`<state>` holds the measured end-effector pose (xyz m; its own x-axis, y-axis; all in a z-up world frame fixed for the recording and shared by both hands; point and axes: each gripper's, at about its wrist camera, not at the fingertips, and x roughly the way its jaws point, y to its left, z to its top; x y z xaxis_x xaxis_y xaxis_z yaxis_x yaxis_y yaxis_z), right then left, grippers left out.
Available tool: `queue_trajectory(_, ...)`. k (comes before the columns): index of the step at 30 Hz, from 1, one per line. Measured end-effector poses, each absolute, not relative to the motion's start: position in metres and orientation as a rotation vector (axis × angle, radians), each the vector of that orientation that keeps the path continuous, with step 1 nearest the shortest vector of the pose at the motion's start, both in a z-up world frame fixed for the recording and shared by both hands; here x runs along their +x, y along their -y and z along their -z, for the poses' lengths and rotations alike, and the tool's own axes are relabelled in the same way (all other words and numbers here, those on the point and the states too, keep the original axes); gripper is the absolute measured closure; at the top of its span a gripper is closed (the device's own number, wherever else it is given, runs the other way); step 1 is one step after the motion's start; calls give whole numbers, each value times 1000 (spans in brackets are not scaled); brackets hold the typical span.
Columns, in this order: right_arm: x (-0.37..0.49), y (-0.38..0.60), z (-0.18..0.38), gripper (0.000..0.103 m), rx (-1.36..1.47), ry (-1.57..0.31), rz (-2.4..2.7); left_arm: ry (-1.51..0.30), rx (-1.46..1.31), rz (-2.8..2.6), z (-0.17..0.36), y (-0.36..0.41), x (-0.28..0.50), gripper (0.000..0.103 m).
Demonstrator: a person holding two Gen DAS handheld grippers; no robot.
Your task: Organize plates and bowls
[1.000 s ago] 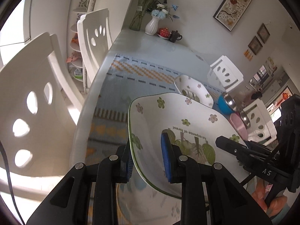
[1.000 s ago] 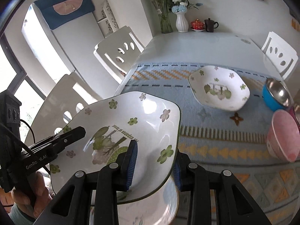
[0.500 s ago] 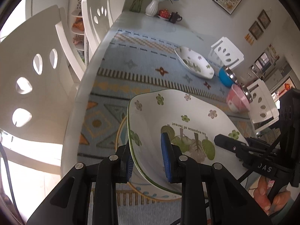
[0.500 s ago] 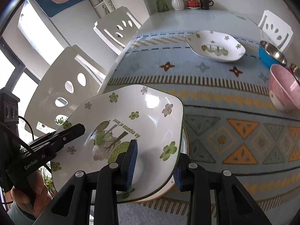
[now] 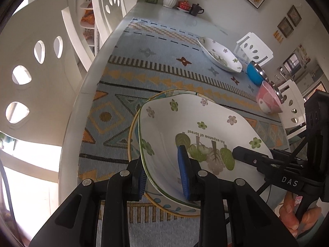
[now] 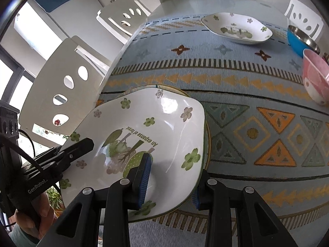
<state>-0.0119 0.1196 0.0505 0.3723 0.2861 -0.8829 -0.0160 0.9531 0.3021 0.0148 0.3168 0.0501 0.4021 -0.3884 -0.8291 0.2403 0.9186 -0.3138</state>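
Both grippers are clamped on the same floral dish [image 5: 197, 127]. Left gripper [image 5: 162, 179] pinches its left rim, one pad outside and one inside the well. Right gripper [image 6: 170, 181] has the right rim the same way.

Dish sits straight ahead of both grippers, held between them, directly over a yellow-rimmed round plate [image 5: 131, 135] that lies on the patterned mat [image 6: 246, 107]. From these views I can't tell whether the dish is touching the plate or just above it; the plate edge shows close under the left and far rims.

My read of the step: stack the dish on that plate. To do it well:
- Keep both grippers level with each other so the dish goes down flat. In the right wrist view it looks tilted, right corner lower, though that may be fisheye.
- Centre it first. The plate rim shows more on the left gripper's outer side than on the right's, so it may need a small shift left.
- Each outer pad is under the rim. Lower until the base seats, not until the pads hit the plate.
- Release both together or one at a time with the dish already resting. Opening one early on glazed ceramic lets it swing or slide.
- Pull back along the finger axis and don't drag the rim.

Ahead of the grippers, further up the counter [image 6: 216, 2]: a matching floral dish [image 6: 236, 27]. Off to the right of it, a blue steel-lined bowl [image 6: 298, 41] and a pink bowl [image 6: 316, 82], well apart from the stack, likely next to sort.
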Motion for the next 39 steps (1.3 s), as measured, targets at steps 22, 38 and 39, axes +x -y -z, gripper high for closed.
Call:
queue_trajectory(22, -30, -103, -52, 69, 153, -1224, -225, -1049, -217, 172, -70, -332, -14, 76)
queue_trajectory(38, -83, 12, -157, 67, 187, -994, -452, -802, -58, 91, -237, -177, -45, 68)
queue_trajectory(39, -88, 21, -165, 67, 196, -976, -458, -785, -51, 90, -247, -168, -48, 68)
